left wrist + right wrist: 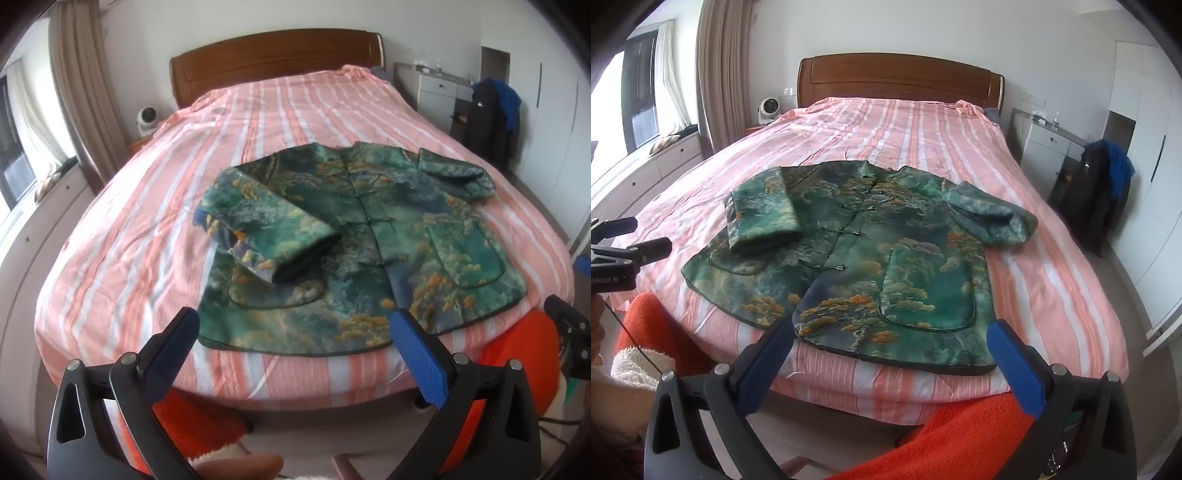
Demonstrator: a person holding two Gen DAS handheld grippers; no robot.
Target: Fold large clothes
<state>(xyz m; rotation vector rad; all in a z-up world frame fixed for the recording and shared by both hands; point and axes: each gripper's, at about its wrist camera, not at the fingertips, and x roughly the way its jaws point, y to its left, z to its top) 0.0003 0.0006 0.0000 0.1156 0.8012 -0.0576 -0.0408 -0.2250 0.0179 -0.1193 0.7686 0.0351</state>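
Note:
A green patterned jacket [362, 236] with orange tree motifs lies flat, front up and buttoned, near the foot of the bed; it also shows in the right wrist view [886, 266]. Its left sleeve [266, 229] is folded in over the front. Its right sleeve [990, 218] lies out to the side, bent. My left gripper [295, 325] is open and empty, held above the jacket's hem at the bed's near edge. My right gripper [890, 332] is open and empty, over the hem by the right pocket. The left gripper also appears at the left edge of the right wrist view [628, 240].
The bed has a pink striped cover [258, 122] and a wooden headboard [277, 59]. A small white fan [147, 120] stands left of it. A chair with dark clothes [491, 118] and white cabinets stand on the right. An orange sleeve [960, 435] is below.

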